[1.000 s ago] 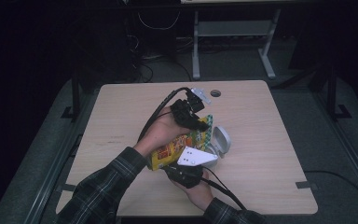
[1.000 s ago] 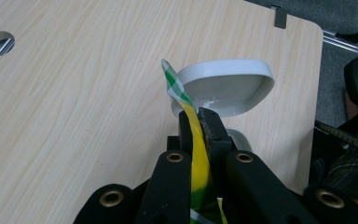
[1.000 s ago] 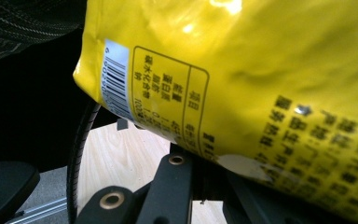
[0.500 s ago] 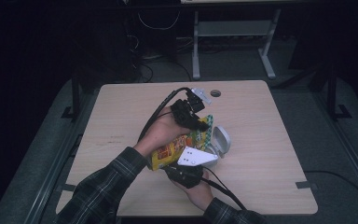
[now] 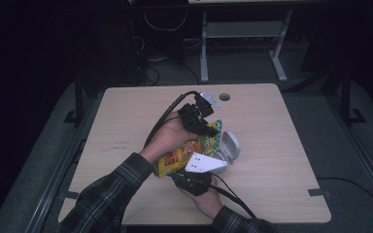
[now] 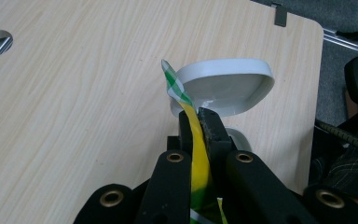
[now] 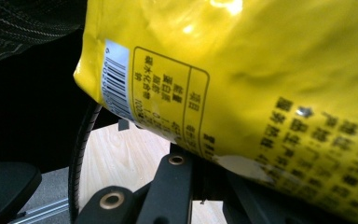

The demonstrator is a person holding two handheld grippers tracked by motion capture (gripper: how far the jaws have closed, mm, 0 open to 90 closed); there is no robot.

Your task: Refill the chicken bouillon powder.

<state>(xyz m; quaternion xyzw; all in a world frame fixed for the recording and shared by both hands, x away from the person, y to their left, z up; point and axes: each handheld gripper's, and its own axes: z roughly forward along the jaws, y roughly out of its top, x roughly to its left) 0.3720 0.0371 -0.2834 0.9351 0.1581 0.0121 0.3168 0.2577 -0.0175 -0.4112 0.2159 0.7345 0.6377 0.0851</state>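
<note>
A yellow snack bag with a green checked top edge hangs tilted over the middle of the wooden table, held between both grippers. My left gripper is shut on the bag's top edge; in the left gripper view the yellow film is pinched between the jaws and the green corner sticks out past them. Just below that corner lies a white bowl, tipped on its side. My right gripper is shut on the bag's lower end, and the printed back of the bag covers its jaw tips.
A round cable hole sits near the table's far edge. A grey metal frame and loose cables stand on the floor behind the table. Both gripper cables trail over the tabletop beside the plaid sleeves.
</note>
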